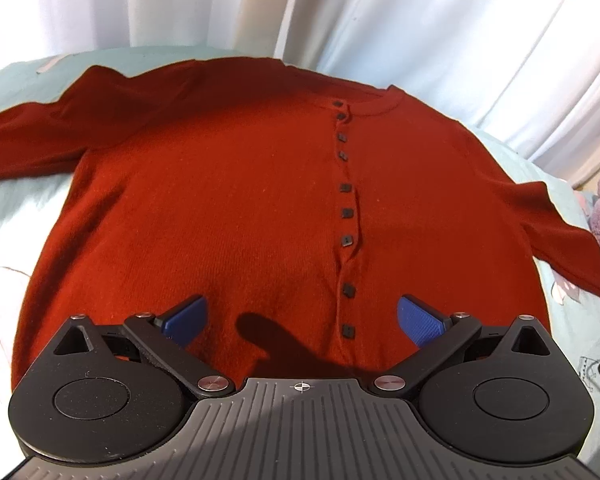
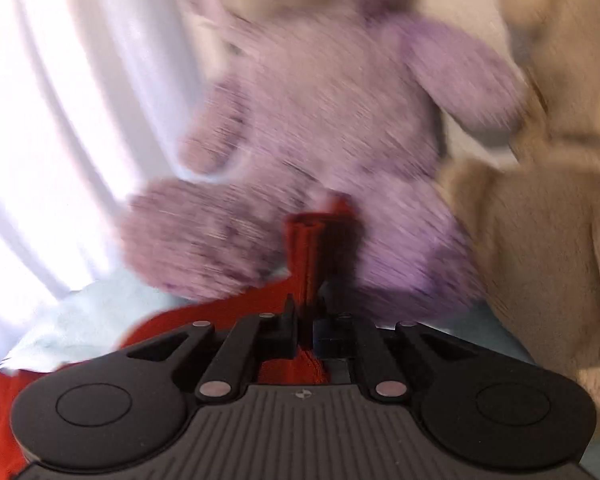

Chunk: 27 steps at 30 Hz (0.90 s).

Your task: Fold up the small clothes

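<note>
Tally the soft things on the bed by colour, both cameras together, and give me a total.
Red: 1, the cardigan, spread flat with its sleeve end pinched in the right gripper.
Purple: 1, the plush bear.
Beige: 1, a plush toy beside the bear, blurred.
Total: 3.
The left gripper hangs open over the cardigan's hem, holding nothing.

The right gripper (image 2: pixel 306 320) has its fingers drawn together on a fold of the red cardigan (image 2: pixel 300 248), which stands up from between them and trails down to the lower left. Just behind it sits a purple plush toy (image 2: pixel 320 128), blurred. A beige plush (image 2: pixel 540 220) lies to its right, touching it. White curtain (image 2: pixel 60 120) hangs on the left above pale bedding (image 2: pixel 92 320).
</note>
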{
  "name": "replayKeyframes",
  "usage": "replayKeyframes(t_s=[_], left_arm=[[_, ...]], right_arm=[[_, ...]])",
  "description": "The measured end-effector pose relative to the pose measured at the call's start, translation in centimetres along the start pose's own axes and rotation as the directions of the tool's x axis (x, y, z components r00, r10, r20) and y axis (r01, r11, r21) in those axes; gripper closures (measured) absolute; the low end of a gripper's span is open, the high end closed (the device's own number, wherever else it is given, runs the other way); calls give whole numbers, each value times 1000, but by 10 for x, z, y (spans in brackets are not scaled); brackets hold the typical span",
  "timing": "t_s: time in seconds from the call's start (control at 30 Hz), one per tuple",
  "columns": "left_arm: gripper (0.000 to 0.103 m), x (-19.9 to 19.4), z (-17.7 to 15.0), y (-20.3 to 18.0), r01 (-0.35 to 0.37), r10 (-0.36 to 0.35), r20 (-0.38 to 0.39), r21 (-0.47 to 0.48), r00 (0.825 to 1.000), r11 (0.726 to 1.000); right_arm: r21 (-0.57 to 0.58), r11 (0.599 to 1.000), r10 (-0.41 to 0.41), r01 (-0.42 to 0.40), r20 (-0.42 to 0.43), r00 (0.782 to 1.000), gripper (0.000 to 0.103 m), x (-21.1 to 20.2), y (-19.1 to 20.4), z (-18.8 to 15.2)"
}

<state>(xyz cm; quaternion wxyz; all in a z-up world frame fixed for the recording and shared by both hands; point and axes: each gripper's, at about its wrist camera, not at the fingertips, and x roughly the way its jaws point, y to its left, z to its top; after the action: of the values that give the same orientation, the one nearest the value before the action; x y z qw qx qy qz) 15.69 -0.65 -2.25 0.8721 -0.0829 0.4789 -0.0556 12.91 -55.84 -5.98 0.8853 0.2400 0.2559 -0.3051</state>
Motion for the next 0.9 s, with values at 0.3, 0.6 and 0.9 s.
replayKeyframes(t_s=[0.3, 0.6, 0.9], left_arm=[[0, 5, 58, -18, 269, -271, 125, 37, 954, 963], [15, 76, 82, -17, 469, -470, -24, -41, 882, 882], [33, 135, 71, -22, 549, -594, -170, -247, 787, 798]], right_arm=[[-453, 644, 638, -616, -127, 760, 88, -126, 221, -62], [-433, 648, 528, -627, -337, 779, 59, -121, 217, -134], [-226, 773, 506, -593, -344, 791, 59, -118, 168, -131]])
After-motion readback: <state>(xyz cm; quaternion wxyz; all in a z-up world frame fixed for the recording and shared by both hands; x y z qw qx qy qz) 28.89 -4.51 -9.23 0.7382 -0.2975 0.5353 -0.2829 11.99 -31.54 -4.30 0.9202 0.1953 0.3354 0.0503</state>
